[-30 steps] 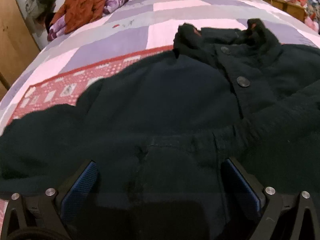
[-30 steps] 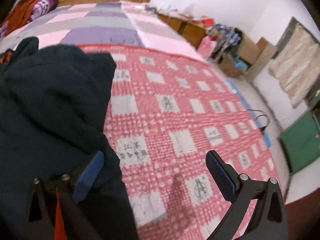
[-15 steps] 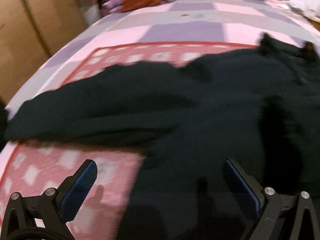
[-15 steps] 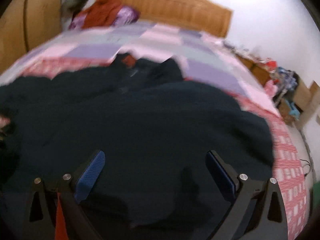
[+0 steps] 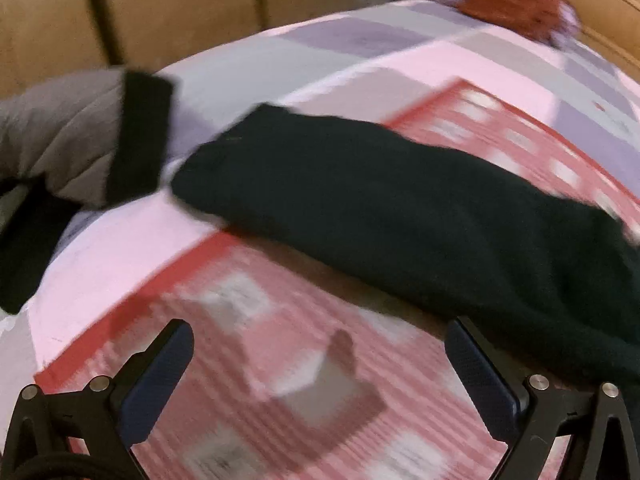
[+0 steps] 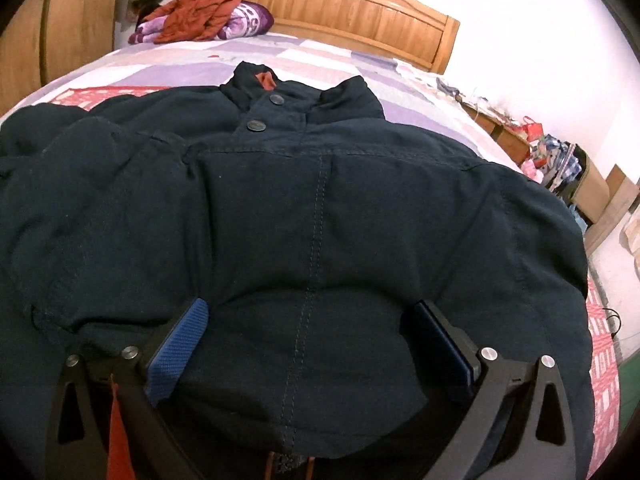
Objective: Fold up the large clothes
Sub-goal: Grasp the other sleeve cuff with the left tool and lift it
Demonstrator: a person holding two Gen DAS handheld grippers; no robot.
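On the patchwork bed [image 6: 168, 68], a dark jacket [image 6: 320, 208] lies spread.

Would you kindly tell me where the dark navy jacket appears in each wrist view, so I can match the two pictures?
Left wrist view: only a sleeve of the dark navy jacket shows, running from centre left to the right edge.
Right wrist view: the dark navy jacket fills the middle, collar farthest from the camera.
Shared landmark: the rust-orange garment by the headboard.
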